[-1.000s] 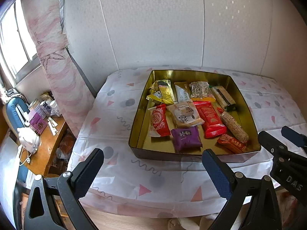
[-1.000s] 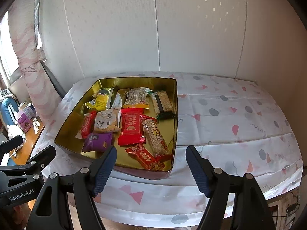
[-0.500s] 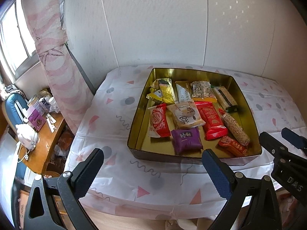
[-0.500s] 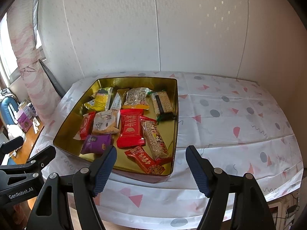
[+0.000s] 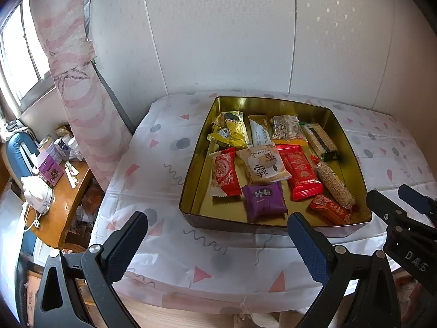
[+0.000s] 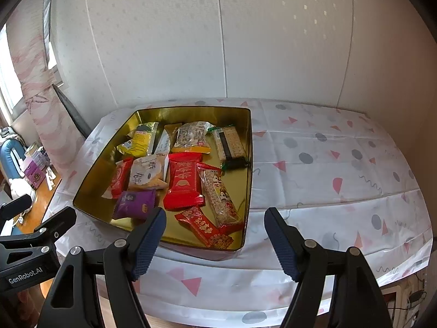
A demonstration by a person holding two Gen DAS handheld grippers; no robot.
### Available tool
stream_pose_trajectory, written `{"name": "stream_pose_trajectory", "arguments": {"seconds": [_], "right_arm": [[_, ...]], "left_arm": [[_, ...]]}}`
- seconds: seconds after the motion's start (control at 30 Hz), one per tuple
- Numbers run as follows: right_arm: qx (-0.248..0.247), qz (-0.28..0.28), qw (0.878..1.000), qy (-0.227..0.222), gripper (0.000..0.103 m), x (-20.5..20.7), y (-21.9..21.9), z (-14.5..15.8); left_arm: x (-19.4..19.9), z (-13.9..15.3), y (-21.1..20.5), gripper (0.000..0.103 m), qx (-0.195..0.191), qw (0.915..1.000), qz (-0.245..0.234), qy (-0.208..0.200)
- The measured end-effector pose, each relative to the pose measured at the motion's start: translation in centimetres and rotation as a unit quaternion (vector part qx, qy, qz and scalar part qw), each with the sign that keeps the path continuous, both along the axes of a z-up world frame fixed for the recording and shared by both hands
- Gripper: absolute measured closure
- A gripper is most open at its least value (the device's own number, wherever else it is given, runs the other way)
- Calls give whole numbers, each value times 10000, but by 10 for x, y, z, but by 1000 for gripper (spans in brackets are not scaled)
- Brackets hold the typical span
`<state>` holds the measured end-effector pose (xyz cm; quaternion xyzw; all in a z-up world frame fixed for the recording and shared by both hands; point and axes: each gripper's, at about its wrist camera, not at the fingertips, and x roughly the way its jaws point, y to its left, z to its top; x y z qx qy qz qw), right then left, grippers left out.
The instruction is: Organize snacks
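Note:
A gold tin box (image 5: 273, 102) (image 6: 247, 147) sits on the patterned tablecloth and holds several wrapped snacks: a purple packet (image 5: 263, 199) (image 6: 135, 203), a large red packet (image 5: 300, 170) (image 6: 183, 180), a beige pastry pack (image 5: 263, 164) (image 6: 148, 173), a sesame bar (image 5: 334, 184) (image 6: 220, 194), yellow packets (image 5: 235, 131) and a green-ended cracker pack (image 6: 229, 145). My left gripper (image 5: 217, 235) hangs open before the tin's near wall, nothing between its fingers. My right gripper (image 6: 214, 231) is open too, over the tin's near right corner, apart from the snacks.
The table (image 6: 341, 158) stands against a white padded wall; its right half shows only tablecloth. To the left are a pink curtain (image 5: 82, 104) and a lower wooden desk (image 5: 62, 207) with small items and a blue chair.
Both views have drifted slightly, so the tin sits a little higher in frame than a second ago. Both grippers remain open and the snacks have not moved.

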<state>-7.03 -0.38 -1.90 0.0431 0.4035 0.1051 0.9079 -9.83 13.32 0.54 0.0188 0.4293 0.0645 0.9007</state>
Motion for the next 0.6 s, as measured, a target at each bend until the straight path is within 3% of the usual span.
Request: {"name": "stream_pose_trajectory", "arguments": {"seconds": [0.6], "right_arm": [[19,-29,10000,38,27,2,-1,-2]], "left_arm": [[1,-3,-1,0,31,10000,39,85]]}}
